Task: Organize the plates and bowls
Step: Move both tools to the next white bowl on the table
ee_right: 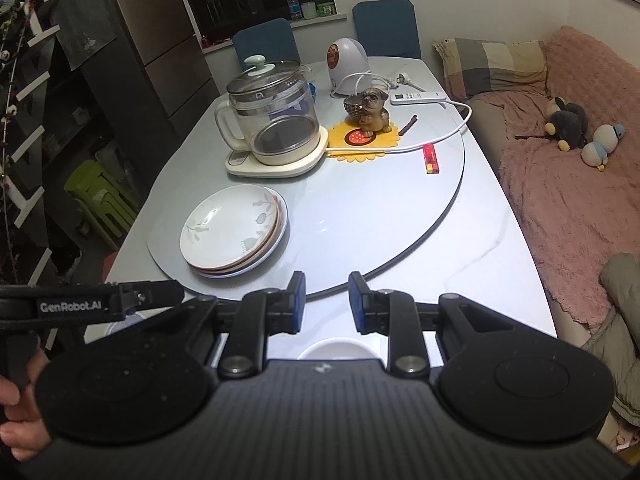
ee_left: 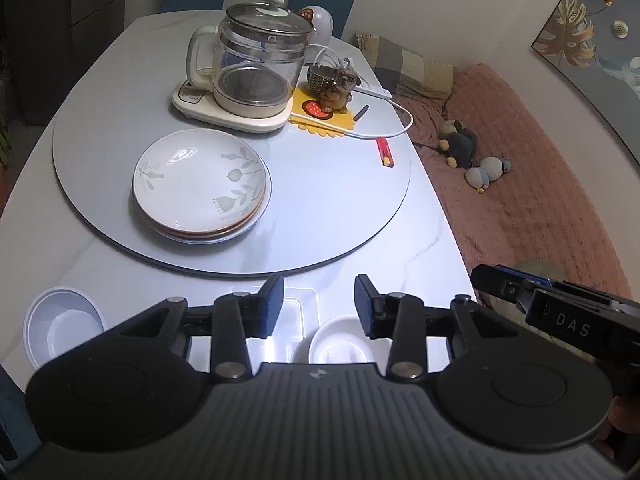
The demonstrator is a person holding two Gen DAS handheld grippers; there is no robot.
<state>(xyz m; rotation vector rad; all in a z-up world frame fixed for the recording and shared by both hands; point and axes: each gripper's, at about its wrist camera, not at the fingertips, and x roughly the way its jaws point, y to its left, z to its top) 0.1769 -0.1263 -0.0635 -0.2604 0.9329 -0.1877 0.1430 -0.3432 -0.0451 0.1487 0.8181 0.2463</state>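
A stack of several floral plates [ee_left: 200,184] [ee_right: 236,232] sits on the grey turntable [ee_left: 340,216], on its near left part. My left gripper [ee_left: 320,300] hovers over the table's near edge, open with nothing between its fingers. Below it lie a small white bowl [ee_left: 344,344] and a clear rectangular tray [ee_left: 298,304]. Another white bowl [ee_left: 62,324] stands at the near left. My right gripper [ee_right: 326,296] is open by a narrow gap, holding nothing, with a white bowl rim [ee_right: 336,350] just beneath it. Each gripper shows at the edge of the other's view.
A glass kettle [ee_left: 256,60] on its base, a dog figurine [ee_left: 336,84] on a yellow mat, a white cable [ee_left: 384,132] and a red lighter [ee_left: 386,152] occupy the far turntable. Blue chairs stand behind the table. A pink-covered sofa [ee_right: 568,200] with plush toys lies right.
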